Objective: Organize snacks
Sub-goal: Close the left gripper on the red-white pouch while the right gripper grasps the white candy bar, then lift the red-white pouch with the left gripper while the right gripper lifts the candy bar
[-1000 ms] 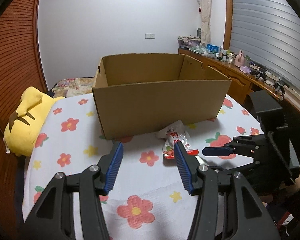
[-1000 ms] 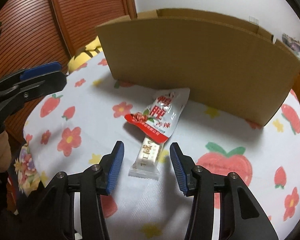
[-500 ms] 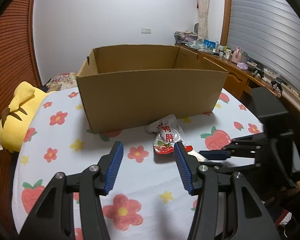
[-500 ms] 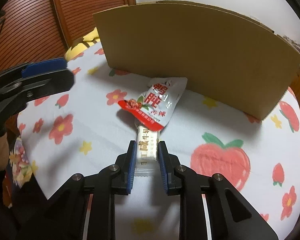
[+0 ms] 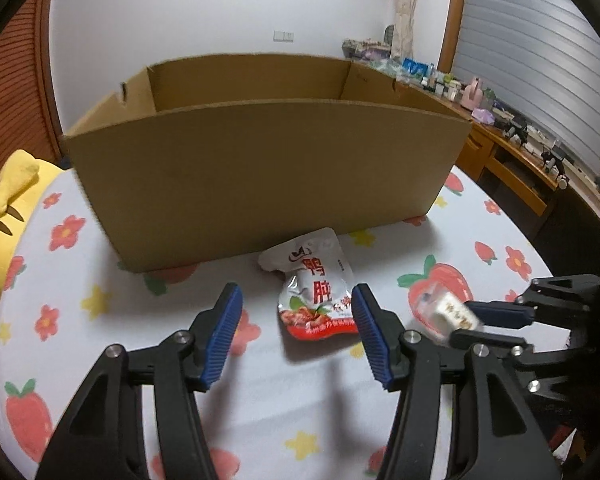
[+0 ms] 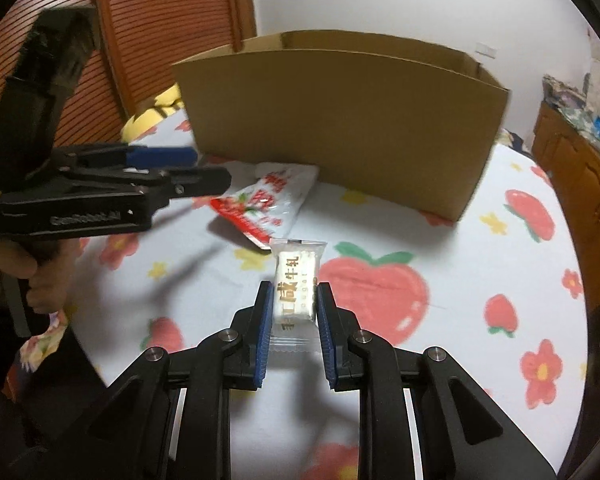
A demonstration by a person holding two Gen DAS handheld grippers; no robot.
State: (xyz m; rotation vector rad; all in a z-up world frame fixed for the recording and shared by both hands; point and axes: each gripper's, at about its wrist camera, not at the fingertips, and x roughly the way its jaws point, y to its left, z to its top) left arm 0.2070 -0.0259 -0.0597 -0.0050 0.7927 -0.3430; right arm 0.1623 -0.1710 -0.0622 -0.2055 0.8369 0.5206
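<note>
Nougat bar point(image 6: 295, 289), light and firm, is sitting pinched mid-length in the right hand-held gripper point(image 6: 292, 304); the left hand-held gripper point(image 5: 296, 322) is gaping around the soft, crinkly pouch point(image 5: 314, 286).

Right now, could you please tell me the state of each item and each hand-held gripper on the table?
Cardboard box: upright, top open, contents hidden.
Red-and-white snack pouch: sealed, lying flat in front of the box.
White candy bar: wrapped, clamped in the right hand-held gripper.
Right hand-held gripper: shut on the candy bar.
Left hand-held gripper: open, jaws just widened, pads not touching the pouch.
</note>
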